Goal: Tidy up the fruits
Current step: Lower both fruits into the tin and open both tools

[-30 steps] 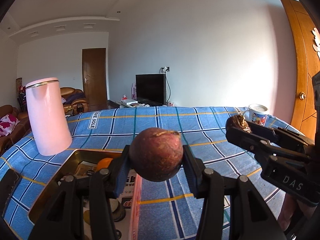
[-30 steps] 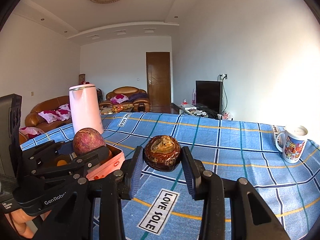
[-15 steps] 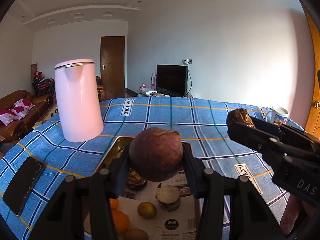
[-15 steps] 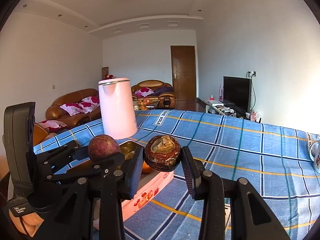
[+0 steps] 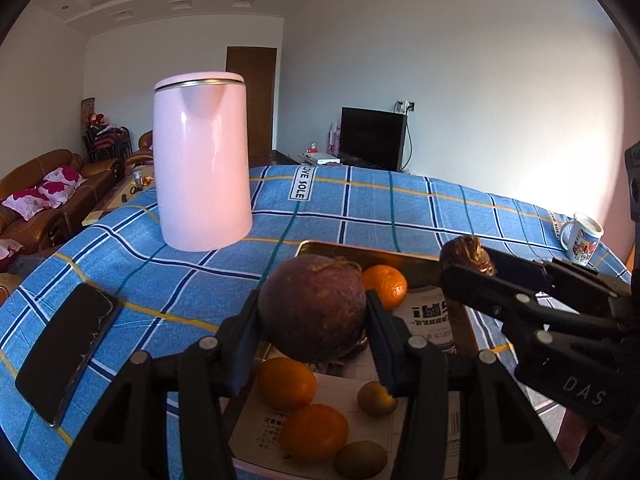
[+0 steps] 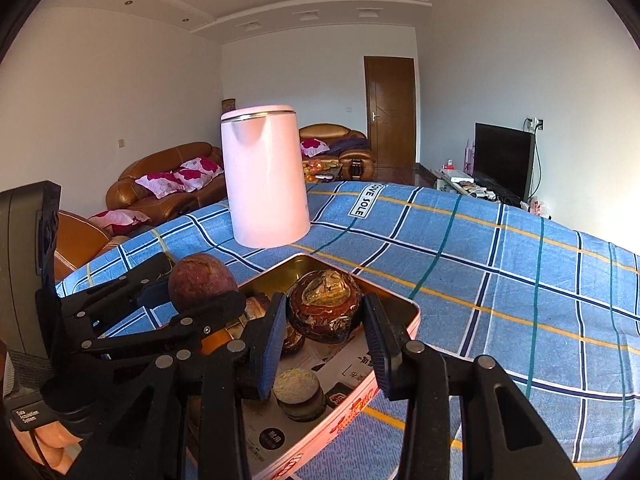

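My left gripper (image 5: 312, 318) is shut on a round purple passion fruit (image 5: 312, 312) and holds it above the gold-lined tin tray (image 5: 360, 254). My right gripper (image 6: 325, 314) is shut on a wrinkled brown fruit (image 6: 325, 308), also above the tray (image 6: 400, 306). Each gripper shows in the other's view, the right one (image 5: 466, 254) at right, the left one (image 6: 202, 286) at left. Several oranges (image 5: 286, 384) and small brown-green fruits (image 5: 376, 398) lie in the tray on printed paper.
A tall pink kettle (image 5: 202, 160) stands behind the tray on the blue plaid cloth (image 5: 360, 208). A black phone (image 5: 66, 350) lies at left. A printed mug (image 5: 580, 234) stands at far right. Round wrapped items (image 6: 298, 392) lie in the tray.
Both grippers have moved left and forward with their fruits, from beside the tray to above it. The kettle and the tray's contents now appear closer.
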The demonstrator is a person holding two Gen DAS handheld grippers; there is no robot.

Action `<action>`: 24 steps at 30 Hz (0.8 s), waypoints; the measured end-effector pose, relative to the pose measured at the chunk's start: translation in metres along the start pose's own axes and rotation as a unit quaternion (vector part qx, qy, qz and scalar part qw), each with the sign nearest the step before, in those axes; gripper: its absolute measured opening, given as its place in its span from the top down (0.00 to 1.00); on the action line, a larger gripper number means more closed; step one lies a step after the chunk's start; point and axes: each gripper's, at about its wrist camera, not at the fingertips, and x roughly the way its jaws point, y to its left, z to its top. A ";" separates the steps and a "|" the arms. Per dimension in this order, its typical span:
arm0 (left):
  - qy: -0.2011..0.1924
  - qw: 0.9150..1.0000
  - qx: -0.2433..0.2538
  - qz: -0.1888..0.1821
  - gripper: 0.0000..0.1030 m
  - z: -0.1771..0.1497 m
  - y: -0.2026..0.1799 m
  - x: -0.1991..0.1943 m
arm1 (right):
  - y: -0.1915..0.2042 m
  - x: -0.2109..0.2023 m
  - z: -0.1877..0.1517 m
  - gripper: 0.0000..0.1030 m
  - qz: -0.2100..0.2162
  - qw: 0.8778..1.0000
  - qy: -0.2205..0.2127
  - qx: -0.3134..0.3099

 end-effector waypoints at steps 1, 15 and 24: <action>0.003 1.000 -0.001 0.000 0.50 0.000 0.002 0.001 | 0.000 0.004 0.000 0.61 0.001 1.000 0.006 0.001; 0.035 0.999 0.015 0.002 0.50 -0.001 0.004 0.007 | 0.000 0.037 -0.009 0.61 -0.005 0.997 0.080 0.007; 0.035 0.999 0.021 0.002 0.50 -0.002 0.004 0.007 | -0.002 0.044 -0.016 0.60 0.003 0.995 0.104 0.013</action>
